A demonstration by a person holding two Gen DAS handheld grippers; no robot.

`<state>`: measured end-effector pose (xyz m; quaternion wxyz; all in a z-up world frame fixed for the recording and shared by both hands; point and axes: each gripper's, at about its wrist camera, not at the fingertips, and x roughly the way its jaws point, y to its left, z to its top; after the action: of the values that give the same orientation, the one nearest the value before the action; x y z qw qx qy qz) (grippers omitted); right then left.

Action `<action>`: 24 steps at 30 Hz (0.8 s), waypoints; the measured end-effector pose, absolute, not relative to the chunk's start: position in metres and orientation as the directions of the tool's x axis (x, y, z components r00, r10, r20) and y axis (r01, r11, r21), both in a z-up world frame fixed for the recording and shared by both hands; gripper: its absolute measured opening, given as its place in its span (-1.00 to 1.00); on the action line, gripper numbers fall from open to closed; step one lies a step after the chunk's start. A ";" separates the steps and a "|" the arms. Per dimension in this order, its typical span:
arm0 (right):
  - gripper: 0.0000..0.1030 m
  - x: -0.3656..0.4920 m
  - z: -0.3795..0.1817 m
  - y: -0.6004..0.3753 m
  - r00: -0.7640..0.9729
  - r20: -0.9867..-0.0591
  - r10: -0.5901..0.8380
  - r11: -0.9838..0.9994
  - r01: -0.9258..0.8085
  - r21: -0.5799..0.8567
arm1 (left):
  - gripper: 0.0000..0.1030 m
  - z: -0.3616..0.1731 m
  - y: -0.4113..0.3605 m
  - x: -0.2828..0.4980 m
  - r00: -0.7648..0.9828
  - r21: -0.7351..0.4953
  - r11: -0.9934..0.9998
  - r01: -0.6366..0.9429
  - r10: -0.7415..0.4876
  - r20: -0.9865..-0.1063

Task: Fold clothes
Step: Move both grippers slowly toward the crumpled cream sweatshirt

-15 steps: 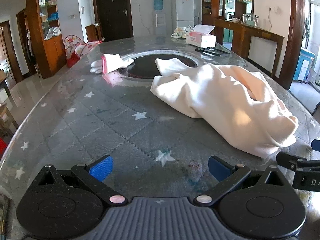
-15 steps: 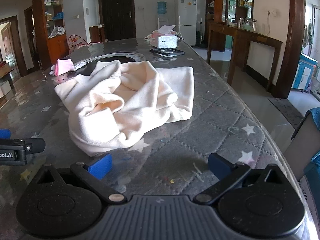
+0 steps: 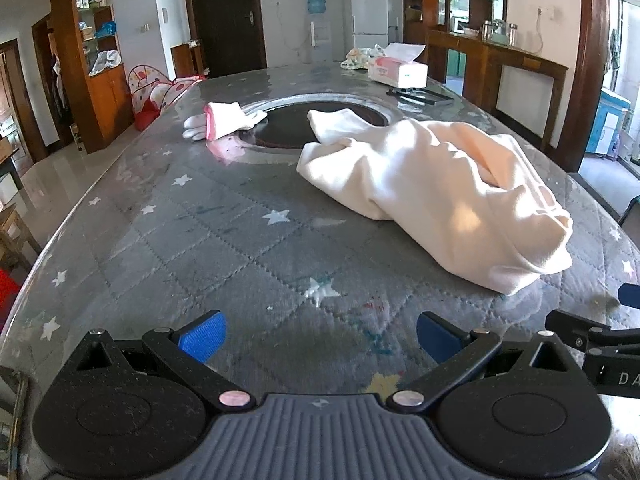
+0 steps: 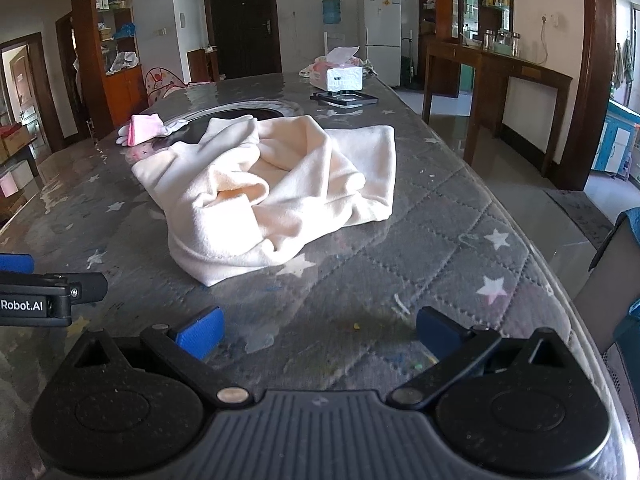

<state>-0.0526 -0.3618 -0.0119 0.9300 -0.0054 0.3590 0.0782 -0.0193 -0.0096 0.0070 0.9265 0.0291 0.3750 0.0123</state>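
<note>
A crumpled cream garment point(image 3: 432, 188) lies bunched on the grey star-patterned table cover point(image 3: 224, 240); it also shows in the right wrist view point(image 4: 272, 192). My left gripper point(image 3: 320, 340) is open and empty, low over the cover, short of the garment and to its left. My right gripper point(image 4: 318, 336) is open and empty, just short of the garment's near edge. Each gripper shows at the edge of the other's view.
Pink-and-white gloves point(image 3: 222, 120) lie at the far left beside a dark round inset point(image 3: 316, 124). A tissue box point(image 3: 398, 72) and a black frame point(image 3: 420, 96) sit at the far end. The table's right edge point(image 4: 560, 280) drops to the floor.
Both grippers have shifted slightly; the garment sits a little farther from each in view. Nothing was taken hold of.
</note>
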 end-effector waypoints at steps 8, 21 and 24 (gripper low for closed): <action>1.00 -0.063 -0.009 -0.356 0.734 -0.667 0.125 0.991 -0.127 0.046 | 1.00 0.013 -0.015 -0.027 0.728 0.067 0.997 0.028 0.025 -0.685; 1.00 -0.079 0.007 -0.327 0.757 -0.645 0.099 0.995 -0.090 0.047 | 1.00 0.021 -0.022 -0.039 0.765 0.114 0.993 0.010 0.066 -0.640; 1.00 -0.079 0.007 -0.322 0.759 -0.645 0.095 0.995 -0.083 0.050 | 1.00 0.022 -0.024 -0.040 0.771 0.140 0.990 0.012 0.080 -0.632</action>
<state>-0.0789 -0.3219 0.0075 0.9377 0.0091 0.3441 0.0474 -0.0402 -0.0241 0.0217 0.9385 0.0681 0.3381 0.0180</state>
